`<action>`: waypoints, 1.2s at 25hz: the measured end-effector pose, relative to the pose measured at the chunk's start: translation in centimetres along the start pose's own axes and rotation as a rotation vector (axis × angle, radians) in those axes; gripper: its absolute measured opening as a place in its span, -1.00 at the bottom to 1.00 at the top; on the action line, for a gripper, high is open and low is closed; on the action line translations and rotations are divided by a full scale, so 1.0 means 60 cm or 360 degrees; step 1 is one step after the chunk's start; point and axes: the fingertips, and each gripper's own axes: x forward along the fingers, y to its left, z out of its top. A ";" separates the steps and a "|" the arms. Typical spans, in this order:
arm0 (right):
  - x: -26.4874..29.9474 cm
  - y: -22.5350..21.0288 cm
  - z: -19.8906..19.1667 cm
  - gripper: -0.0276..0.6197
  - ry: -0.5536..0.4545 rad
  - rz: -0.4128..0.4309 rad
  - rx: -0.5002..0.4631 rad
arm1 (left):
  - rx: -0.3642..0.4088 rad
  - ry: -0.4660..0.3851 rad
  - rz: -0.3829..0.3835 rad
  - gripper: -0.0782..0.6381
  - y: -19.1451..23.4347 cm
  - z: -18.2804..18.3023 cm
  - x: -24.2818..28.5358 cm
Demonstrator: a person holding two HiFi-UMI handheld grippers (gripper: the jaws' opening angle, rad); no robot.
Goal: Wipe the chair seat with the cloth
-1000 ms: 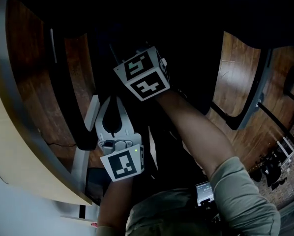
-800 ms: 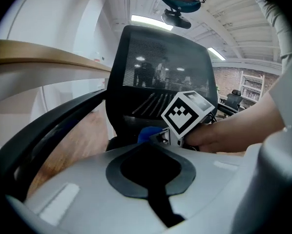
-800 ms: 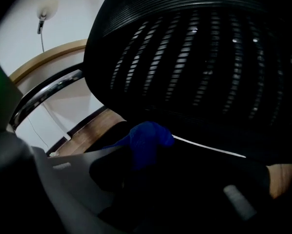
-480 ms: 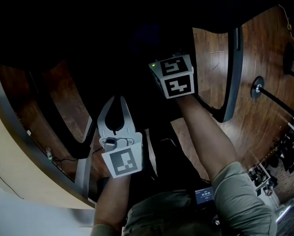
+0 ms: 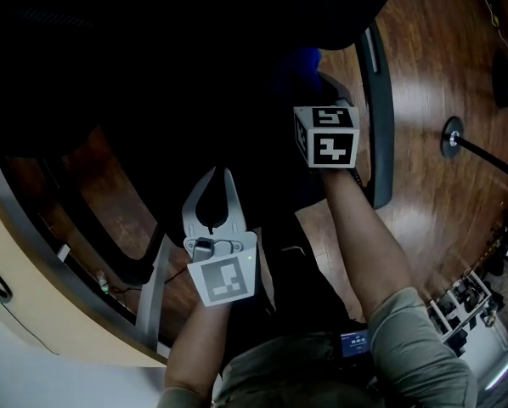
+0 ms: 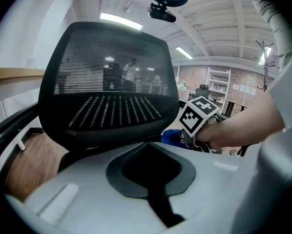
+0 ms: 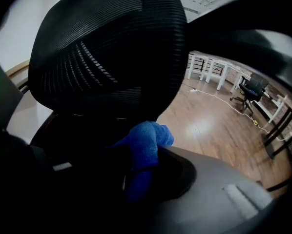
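The blue cloth is clamped in the right hand-held gripper at the right side of the black chair seat, the left hand-held gripper is closed and empty, and wiping is judged unfinished.

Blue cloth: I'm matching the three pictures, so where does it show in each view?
Head view: blue cloth upper centre, above the black-and-white marker cube.
Left gripper view: just right of centre, beside that cube.
Right gripper view: centre, clamped in the right tool.
Shared landmark: black mesh chair back.
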 end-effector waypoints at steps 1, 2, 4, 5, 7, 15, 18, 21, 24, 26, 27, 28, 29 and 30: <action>0.000 -0.007 -0.008 -0.58 0.0009 -0.0013 0.0012 | -0.0003 0.0007 -0.0001 -0.77 -0.003 -0.003 0.001; 0.001 -0.012 -0.017 -0.57 0.0020 -0.0021 0.0019 | -0.0009 0.0010 0.0001 -0.77 -0.006 -0.007 0.001; 0.005 -0.013 -0.034 -0.58 0.0041 -0.0021 0.0011 | -0.0022 0.0012 0.0010 -0.77 -0.007 -0.018 0.001; 0.008 -0.010 -0.040 -0.58 0.0048 -0.0016 -0.0005 | -0.0026 0.0010 0.0018 -0.77 -0.006 -0.024 0.000; 0.012 -0.003 -0.041 -0.58 0.0048 -0.0007 -0.0038 | -0.0042 0.0006 0.0046 -0.77 0.001 -0.034 -0.002; -0.022 0.089 0.019 -0.57 -0.0043 0.0104 -0.0213 | -0.0184 -0.0005 0.0302 -0.77 0.083 -0.046 -0.060; -0.041 0.195 0.029 -0.57 -0.0063 0.0279 -0.0311 | -0.0203 0.0006 0.0379 -0.77 0.118 -0.058 -0.101; -0.058 0.308 0.032 -0.57 -0.0078 0.0460 -0.0444 | -0.0194 0.0022 0.0409 -0.77 0.139 -0.071 -0.138; -0.068 0.408 0.028 -0.56 -0.0103 0.0603 -0.0586 | -0.0191 0.0050 0.0423 -0.77 0.155 -0.085 -0.169; -0.073 0.467 0.021 -0.56 -0.0114 0.0694 -0.0654 | -0.0214 0.0062 0.0432 -0.77 0.164 -0.094 -0.188; -0.074 0.493 0.017 -0.56 -0.0117 0.0733 -0.0679 | -0.0230 0.0062 0.0439 -0.77 0.170 -0.098 -0.196; -0.075 0.517 0.013 -0.56 -0.0119 0.0770 -0.0699 | -0.0247 0.0058 0.0448 -0.77 0.176 -0.102 -0.202; -0.075 0.538 0.009 -0.56 -0.0120 0.0803 -0.0716 | -0.0264 0.0051 0.0457 -0.77 0.182 -0.106 -0.207; -0.074 0.558 0.005 -0.56 -0.0122 0.0834 -0.0735 | -0.0280 0.0044 0.0465 -0.77 0.189 -0.109 -0.209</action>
